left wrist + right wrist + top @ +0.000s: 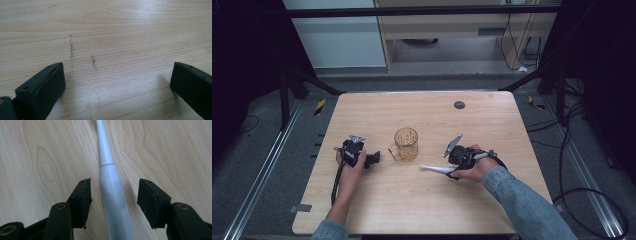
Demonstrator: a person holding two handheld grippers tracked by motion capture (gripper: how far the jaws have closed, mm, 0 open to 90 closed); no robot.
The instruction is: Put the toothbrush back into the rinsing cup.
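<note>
Amber glass mug (406, 143) mid-tabletop (422, 210), upright, handle toward left, looks empty. White toothbrush-like handle (436, 169) lies flat right of the mug, long axis roughly left-right, thin end toward the mug. Right claw (113, 202) straddles its thick end, jaws apart, not touching it. Left claw (117, 82) wide open over bare wood, holding nothing. Light wood tabletop; dark floor, cables around.
</note>
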